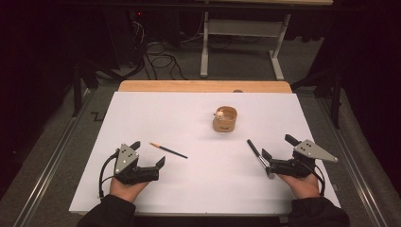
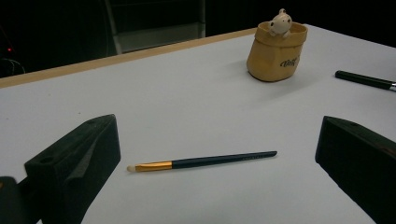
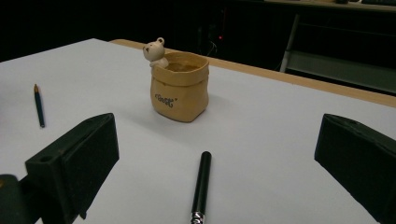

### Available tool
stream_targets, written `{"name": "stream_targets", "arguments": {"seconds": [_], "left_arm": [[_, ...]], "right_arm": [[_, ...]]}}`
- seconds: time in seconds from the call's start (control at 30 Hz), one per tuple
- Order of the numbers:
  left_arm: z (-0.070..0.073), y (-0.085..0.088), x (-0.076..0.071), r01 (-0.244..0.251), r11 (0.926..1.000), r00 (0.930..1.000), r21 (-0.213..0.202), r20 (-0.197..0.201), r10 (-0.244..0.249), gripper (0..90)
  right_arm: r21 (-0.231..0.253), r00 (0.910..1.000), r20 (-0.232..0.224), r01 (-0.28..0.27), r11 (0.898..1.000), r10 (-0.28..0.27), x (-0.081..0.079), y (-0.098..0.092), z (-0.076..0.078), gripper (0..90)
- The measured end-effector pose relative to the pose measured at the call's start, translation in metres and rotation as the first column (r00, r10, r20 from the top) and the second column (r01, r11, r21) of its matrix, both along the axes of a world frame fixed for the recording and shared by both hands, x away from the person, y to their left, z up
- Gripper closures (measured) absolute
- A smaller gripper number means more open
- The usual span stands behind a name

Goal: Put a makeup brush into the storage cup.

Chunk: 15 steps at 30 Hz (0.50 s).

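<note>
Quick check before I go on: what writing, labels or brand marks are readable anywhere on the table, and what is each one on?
Dark script word on the front of the tan bag-shaped pot: too blurred to read for certain.
Faint print along the dark handle of the thin brush: too small to read.
Black brush near the right gripper: no marking visible.
Nothing else on the table carries readable text.

On the one white table sheet (image 1: 142,189): one slim dark-handled makeup brush with a gold ferrule (image 1: 168,150), one thicker black-handled brush with a silver ferrule (image 1: 258,157), one tan sack-shaped pot bearing a small bear figure (image 1: 224,118), and two black handheld grippers, left (image 1: 148,157) and right (image 1: 278,146).
</note>
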<state>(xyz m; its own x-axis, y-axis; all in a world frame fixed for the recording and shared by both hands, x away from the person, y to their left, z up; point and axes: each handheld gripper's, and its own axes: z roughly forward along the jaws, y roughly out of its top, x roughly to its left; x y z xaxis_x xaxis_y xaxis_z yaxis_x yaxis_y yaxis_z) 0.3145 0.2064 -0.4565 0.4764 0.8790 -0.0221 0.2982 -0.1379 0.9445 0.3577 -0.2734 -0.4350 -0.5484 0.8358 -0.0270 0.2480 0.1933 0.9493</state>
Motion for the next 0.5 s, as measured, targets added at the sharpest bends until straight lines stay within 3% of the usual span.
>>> {"name": "stream_targets", "arguments": {"seconds": [0.5], "left_arm": [[0.0002,0.0020,0.0005,-0.010,0.9999,0.9999,0.008,-0.006,0.010,0.7]], "right_arm": [[0.031,0.9999,0.011,0.010,0.999,-0.011,0.0015,0.0003,-0.0005,0.3]]}}
